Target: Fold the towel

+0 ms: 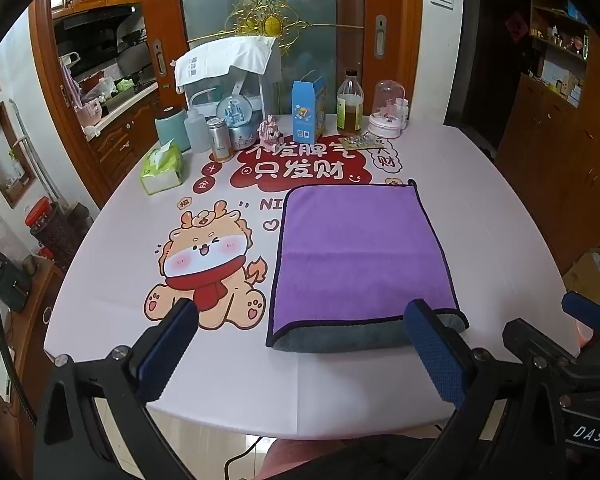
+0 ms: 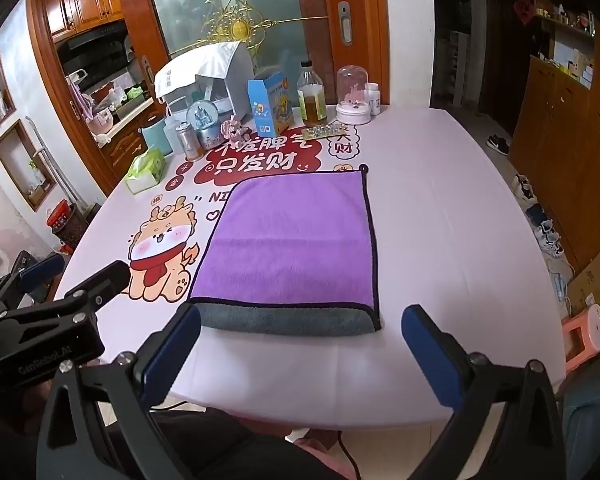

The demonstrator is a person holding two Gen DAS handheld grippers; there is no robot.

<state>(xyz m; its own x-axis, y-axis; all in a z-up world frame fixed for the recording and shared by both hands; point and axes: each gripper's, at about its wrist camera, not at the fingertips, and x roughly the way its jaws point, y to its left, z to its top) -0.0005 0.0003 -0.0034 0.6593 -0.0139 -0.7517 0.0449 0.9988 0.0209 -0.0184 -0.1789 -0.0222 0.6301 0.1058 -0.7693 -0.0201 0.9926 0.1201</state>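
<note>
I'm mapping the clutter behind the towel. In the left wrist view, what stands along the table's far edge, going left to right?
Green tissue pack → teal round canister → glass snow globe → blue carton → amber-liquid glass bottle → clear glass dome.

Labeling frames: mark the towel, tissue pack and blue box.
towel [image 1: 352, 248], left wrist view, purple top face.
tissue pack [image 1: 162, 168], left wrist view, green top.
blue box [image 2: 269, 109], right wrist view, front panel.

A folded purple microfibre towel [image 2: 296, 248] with grey underside lies flat on the pale pink printed tablecloth [image 2: 440, 240]. The right gripper [image 2: 300, 320] hangs spread wide at its near edge, touching nothing.
</note>
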